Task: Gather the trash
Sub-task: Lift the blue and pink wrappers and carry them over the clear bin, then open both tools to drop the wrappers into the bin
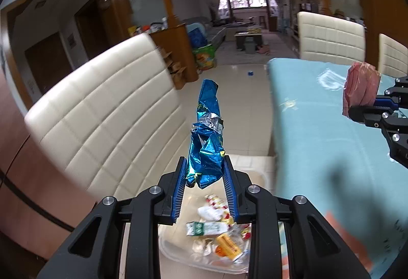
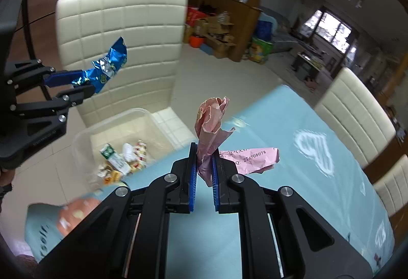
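trash goes in the clear bin (image 1: 262, 177): left fingers (image 1: 183, 177) clamp the blue wrapper (image 1: 206, 151), right fingers (image 2: 193, 166) clamp the pink paper (image 2: 209, 131), so let go only right above it.

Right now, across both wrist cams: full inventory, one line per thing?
foil wrapper: 1, blue and silver, crumpled, clamped in the left gripper above the bin
paper scrap: 1, pink, crumpled, printed, clamped in the right gripper above the table edge
bin: 1, clear plastic, on the floor between the chair and the table
trash in bin: several pieces, white, green, yellow, red
table: 1, light blue cloth with white prints
chairs: at least 3, cream padded, one behind the bin, the others along the table's far side
floor: pale tiles
left gripper: 1, black with blue pads, shut on the wrapper
right gripper: 1, black with blue pads, shut on the paper
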Demonstrator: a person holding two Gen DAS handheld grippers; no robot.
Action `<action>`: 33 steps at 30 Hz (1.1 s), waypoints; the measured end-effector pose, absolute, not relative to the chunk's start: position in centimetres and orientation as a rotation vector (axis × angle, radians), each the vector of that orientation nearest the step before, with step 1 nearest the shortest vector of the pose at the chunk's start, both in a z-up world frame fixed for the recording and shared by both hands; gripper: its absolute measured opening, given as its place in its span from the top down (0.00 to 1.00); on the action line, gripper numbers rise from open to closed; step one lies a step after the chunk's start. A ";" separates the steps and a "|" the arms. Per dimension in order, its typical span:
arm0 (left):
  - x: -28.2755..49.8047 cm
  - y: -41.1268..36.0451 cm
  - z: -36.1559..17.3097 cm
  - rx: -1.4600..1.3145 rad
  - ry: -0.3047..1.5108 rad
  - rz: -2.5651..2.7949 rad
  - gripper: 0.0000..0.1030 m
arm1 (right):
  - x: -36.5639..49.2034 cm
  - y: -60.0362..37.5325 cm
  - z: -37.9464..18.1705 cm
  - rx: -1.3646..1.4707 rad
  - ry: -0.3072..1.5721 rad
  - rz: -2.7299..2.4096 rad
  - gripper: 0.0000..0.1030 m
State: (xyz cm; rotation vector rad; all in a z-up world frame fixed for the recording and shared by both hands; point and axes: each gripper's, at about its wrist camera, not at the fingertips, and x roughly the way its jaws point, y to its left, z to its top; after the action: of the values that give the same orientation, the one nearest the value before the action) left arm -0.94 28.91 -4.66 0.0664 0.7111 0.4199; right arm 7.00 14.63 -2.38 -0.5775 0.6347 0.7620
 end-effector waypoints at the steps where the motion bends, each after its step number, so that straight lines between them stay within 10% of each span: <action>1: -1.3 29.5 -4.9 0.061 0.714 0.424 0.73 | 6.8 15.5 -2.5 -0.586 0.635 0.776 0.88; 11: -1.2 32.6 -6.7 -0.009 0.724 0.390 0.70 | 6.7 21.7 -3.5 -0.623 0.650 0.827 0.88; 14: -0.7 32.5 -7.3 0.012 0.721 0.422 0.13 | 6.7 22.3 -4.0 -0.633 0.648 0.822 0.88; 33: -3.3 35.5 -9.3 -0.059 0.742 0.458 0.12 | 6.0 25.5 -6.6 -0.688 0.699 0.871 0.88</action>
State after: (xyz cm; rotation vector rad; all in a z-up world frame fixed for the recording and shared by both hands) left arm -3.29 35.52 -9.31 -0.0591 0.7420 0.4581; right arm 5.95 25.47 -6.62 -0.6885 0.6986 0.8706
